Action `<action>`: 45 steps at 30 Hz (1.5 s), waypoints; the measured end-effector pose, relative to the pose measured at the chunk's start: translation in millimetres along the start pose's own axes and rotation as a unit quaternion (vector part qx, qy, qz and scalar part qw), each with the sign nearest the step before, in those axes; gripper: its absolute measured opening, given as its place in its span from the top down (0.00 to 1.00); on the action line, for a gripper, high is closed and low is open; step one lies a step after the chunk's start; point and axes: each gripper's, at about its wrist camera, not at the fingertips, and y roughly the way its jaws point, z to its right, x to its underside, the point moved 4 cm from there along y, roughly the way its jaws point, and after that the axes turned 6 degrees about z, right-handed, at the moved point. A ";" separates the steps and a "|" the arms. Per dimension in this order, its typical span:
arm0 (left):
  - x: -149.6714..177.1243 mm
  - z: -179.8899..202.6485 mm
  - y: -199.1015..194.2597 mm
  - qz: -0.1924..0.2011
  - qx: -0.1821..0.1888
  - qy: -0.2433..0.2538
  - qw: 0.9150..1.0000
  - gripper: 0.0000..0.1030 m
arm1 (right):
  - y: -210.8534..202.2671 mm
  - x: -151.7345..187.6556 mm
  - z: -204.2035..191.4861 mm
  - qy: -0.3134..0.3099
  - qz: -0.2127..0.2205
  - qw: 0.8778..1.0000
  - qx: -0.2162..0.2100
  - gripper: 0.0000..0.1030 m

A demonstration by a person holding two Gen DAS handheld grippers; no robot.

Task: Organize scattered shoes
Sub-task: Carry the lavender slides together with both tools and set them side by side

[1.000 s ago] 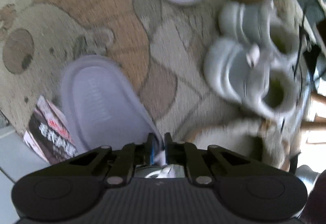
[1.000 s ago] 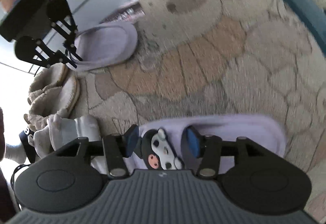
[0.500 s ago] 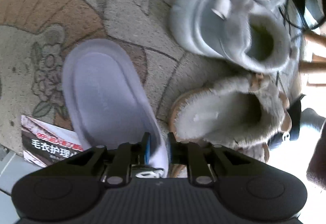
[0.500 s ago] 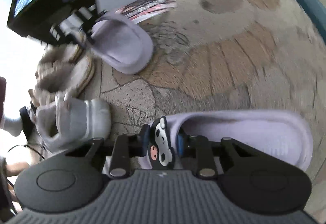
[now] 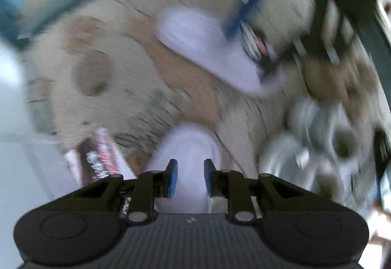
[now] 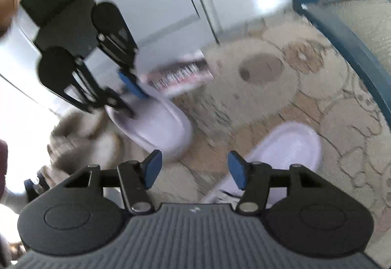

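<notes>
Both hand-held grippers look the same: left hand-held gripper and right hand-held gripper have matte black linkage arms, blue finger pads, silver pivot screws, round side discs, and a ribbed grey body.

My count on the rug, both wrist cameras

I see two lilac slippers, two grey sneakers, one booklet, one patterned rug; other shoes too blurred.
</notes>
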 end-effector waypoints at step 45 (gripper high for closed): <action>87.9 24.6 -20.1 0.039 -0.013 -0.123 0.992 0.50 | 72.1 -87.5 -60.6 -0.168 -0.241 0.954 -0.059 0.85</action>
